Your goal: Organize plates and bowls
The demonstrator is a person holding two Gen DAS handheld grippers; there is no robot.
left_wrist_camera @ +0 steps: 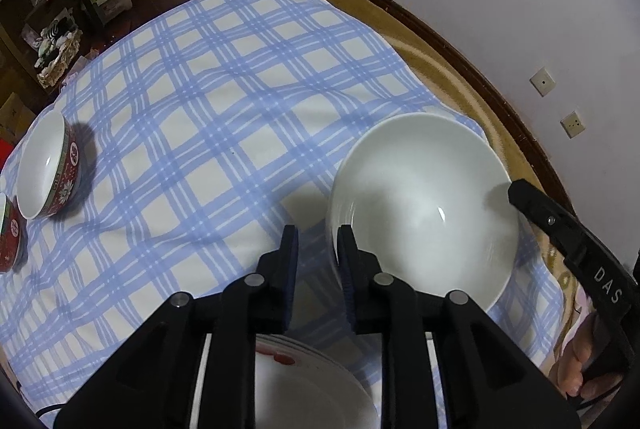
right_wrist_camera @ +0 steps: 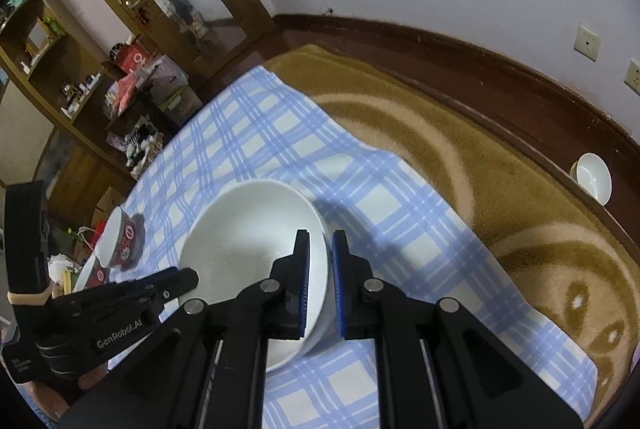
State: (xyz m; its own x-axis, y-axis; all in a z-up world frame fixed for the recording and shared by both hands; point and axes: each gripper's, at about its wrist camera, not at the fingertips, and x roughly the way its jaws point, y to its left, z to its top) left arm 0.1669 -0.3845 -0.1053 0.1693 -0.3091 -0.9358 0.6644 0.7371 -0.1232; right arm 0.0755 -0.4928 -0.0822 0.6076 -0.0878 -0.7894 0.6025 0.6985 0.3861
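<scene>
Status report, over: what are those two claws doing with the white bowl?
Right gripper clamped on large white ceramic bowl rim. Left gripper open at opposite rim. Red patterned bowls stand apart.

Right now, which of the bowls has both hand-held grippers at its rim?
The large plain white bowl on the checked cloth. The red patterned bowls sit apart at the cloth's far side, and a small white bowl lies by the wall.

A plain white bowl (left_wrist_camera: 424, 205) sits on blue-and-white checked cloth (left_wrist_camera: 224, 117) beside red patterned bowls (left_wrist_camera: 48, 169).
</scene>
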